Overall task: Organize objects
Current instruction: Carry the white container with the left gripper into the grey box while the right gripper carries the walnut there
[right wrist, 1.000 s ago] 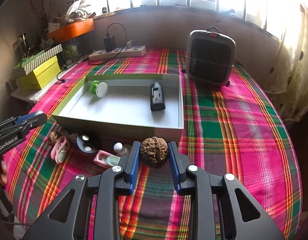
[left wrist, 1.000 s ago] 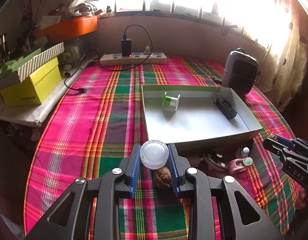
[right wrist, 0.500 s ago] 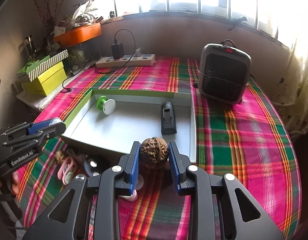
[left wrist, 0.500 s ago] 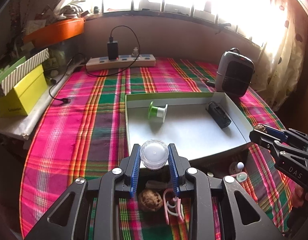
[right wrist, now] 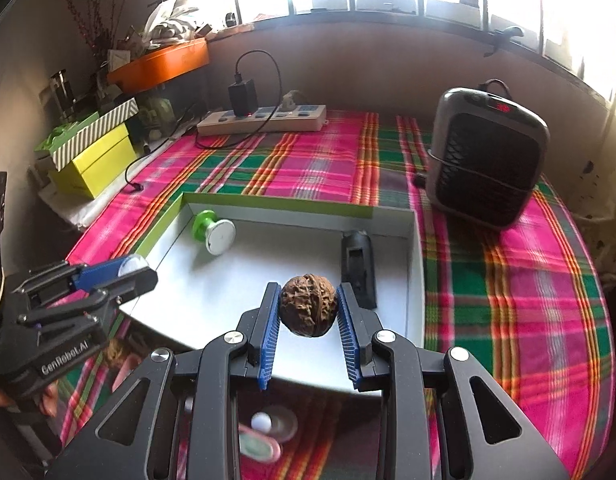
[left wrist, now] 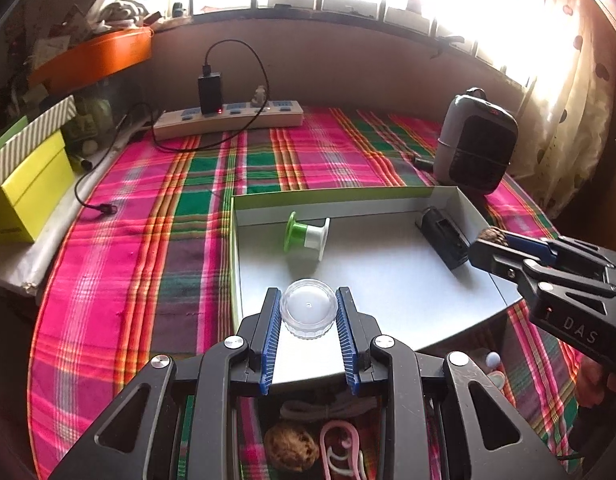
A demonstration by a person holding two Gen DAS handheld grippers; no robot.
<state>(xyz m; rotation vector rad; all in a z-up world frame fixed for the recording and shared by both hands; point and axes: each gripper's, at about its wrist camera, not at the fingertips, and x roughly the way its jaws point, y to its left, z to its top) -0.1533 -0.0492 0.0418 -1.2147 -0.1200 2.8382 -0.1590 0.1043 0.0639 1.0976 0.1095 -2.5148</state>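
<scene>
My left gripper is shut on a small clear round jar and holds it over the near left part of the grey box. My right gripper is shut on a brown walnut, held above the near edge of the same box. Inside the box lie a green and white spool and a black oblong device. The right gripper also shows at the right of the left wrist view. The left gripper shows at the left of the right wrist view.
Below the box's near edge lie a second walnut, a pink clip and small white and pink items. A grey heater stands at the back right, a power strip at the back, and yellow and striped boxes at the left.
Both grippers moved forward over the box with their loads still held. The loose items on the cloth slid down under the fingers in both views.
</scene>
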